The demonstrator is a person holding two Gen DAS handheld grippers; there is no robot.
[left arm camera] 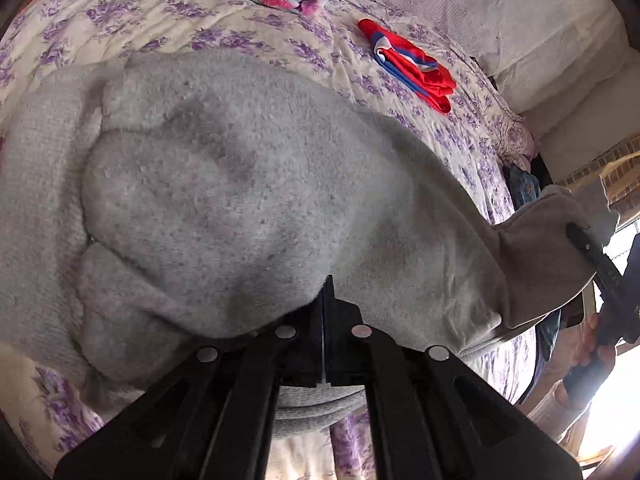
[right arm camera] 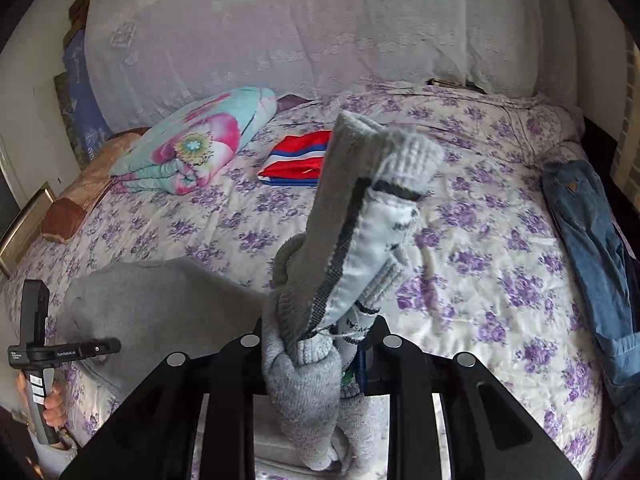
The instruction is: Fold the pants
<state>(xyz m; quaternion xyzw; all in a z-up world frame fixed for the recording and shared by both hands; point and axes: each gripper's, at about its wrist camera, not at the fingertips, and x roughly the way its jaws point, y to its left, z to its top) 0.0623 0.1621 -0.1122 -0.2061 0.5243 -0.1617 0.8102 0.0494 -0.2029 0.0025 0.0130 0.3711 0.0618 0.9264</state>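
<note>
Grey fleece pants (left arm camera: 224, 184) lie spread on the floral bed and fill most of the left wrist view. My left gripper (left arm camera: 323, 300) is shut on a fold of them near the front edge; it also shows at the left of the right wrist view (right arm camera: 106, 347). My right gripper (right arm camera: 320, 344) is shut on the bunched waistband end of the pants (right arm camera: 344, 216), held up above the bed with the white inner label showing. In the left wrist view the right gripper (left arm camera: 580, 240) holds the lifted pants corner at the far right.
A folded red, white and blue garment (right arm camera: 296, 158) lies mid-bed, also in the left wrist view (left arm camera: 412, 64). A folded floral quilt (right arm camera: 192, 140) sits at the back left. Blue jeans (right arm camera: 592, 232) lie along the bed's right edge. White curtain (right arm camera: 320, 20) behind.
</note>
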